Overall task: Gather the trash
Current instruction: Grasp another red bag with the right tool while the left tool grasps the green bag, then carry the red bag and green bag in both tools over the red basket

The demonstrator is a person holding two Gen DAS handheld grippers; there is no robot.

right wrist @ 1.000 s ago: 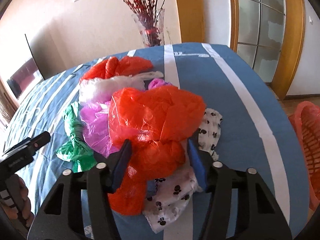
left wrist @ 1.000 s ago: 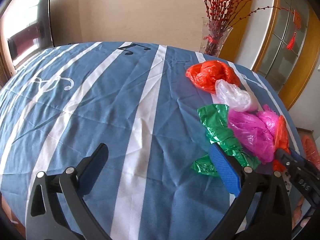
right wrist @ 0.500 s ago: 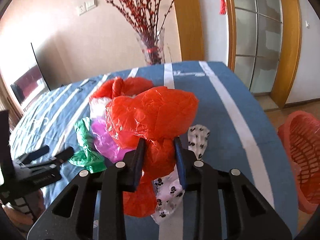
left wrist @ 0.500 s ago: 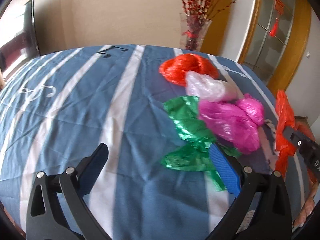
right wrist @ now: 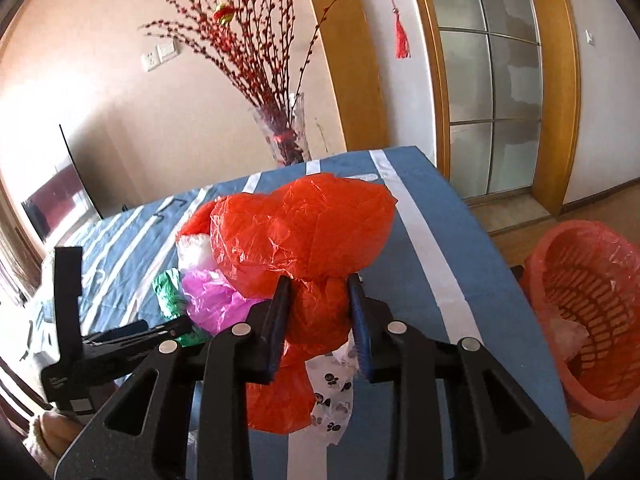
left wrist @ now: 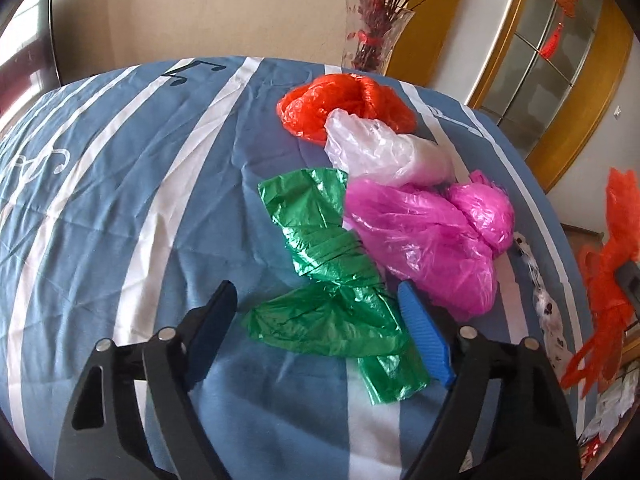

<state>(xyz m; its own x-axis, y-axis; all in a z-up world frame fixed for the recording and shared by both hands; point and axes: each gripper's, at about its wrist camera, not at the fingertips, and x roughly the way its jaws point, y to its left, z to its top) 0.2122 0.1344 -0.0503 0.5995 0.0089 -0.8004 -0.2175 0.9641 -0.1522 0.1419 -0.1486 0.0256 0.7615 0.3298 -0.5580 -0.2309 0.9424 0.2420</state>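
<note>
My right tongs (right wrist: pixel 318 312) grip the red bag (right wrist: pixel 304 232), lifted beside the red basket (right wrist: pixel 592 320); next I drop it in. My left tongs (left wrist: pixel 320 320), unclamped and just closing, straddle the green bag (left wrist: pixel 332 280) on the tabletop (left wrist: pixel 120 184).

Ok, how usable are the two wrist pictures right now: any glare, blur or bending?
Left wrist view: sharp, daylit; fisheye bows the striped tablecloth; sheen on the green bag and pink bag. Right wrist view: sharp up close; wall washed out at left; door frame curves; the held red bag hides much of the pile.
</note>
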